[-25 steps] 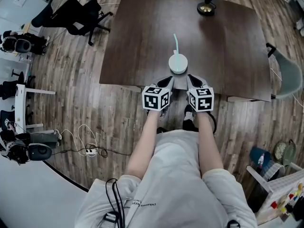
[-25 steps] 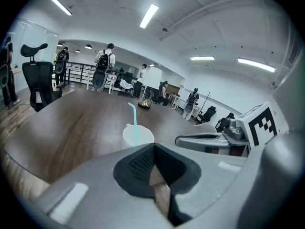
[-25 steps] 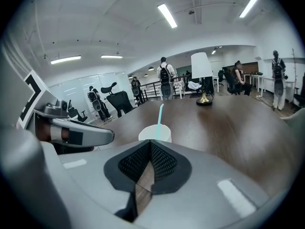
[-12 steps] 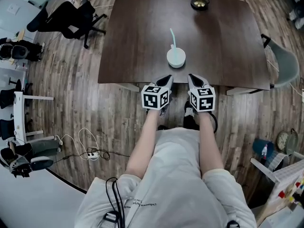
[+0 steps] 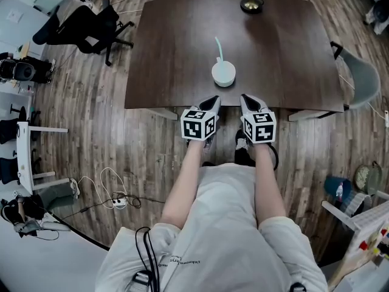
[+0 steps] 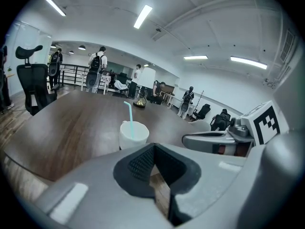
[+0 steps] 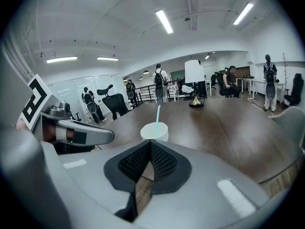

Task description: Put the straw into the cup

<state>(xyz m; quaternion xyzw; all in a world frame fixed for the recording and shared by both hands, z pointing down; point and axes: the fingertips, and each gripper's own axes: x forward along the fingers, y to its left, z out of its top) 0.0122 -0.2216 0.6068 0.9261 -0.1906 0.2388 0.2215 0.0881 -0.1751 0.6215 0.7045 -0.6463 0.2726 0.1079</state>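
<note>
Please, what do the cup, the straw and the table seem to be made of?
The cup is probably paper or plastic: plain matte white. The straw is likely plastic: smooth, pale teal, bent near the top. The table looks like wood or veneer: dark brown, faint grain, soft sheen.

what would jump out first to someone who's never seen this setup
A white cup with a pale straw standing in it sits near the front edge of a big dark table. At that edge the left gripper and right gripper sit side by side, jaws together and empty, each carrying a black-and-white marker cube. A lamp stands at the far edge.
</note>
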